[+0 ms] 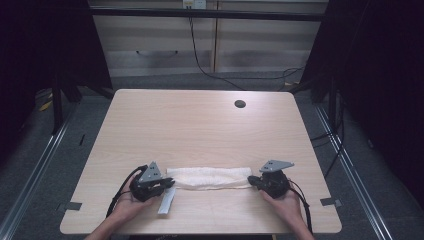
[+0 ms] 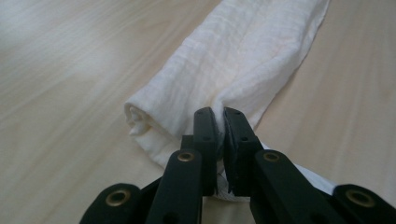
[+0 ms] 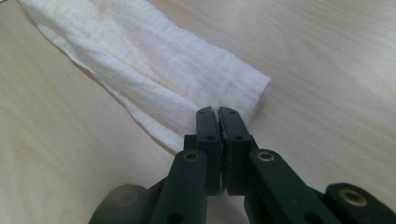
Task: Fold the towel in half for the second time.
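A white cloth, folded into a long narrow band, lies across the near part of the wooden table. My left gripper is shut on the cloth's left end, and the fabric bunches between its jaws. My right gripper is shut on the near corner of the right end, where the cloth lies flat in layers. A strip of the cloth hangs toward the table's front edge below the left gripper. A hand holds each gripper from below.
A round cable hole sits at the table's far right. Black cables trail over the floor behind the table. Metal rails run along the floor on both sides.
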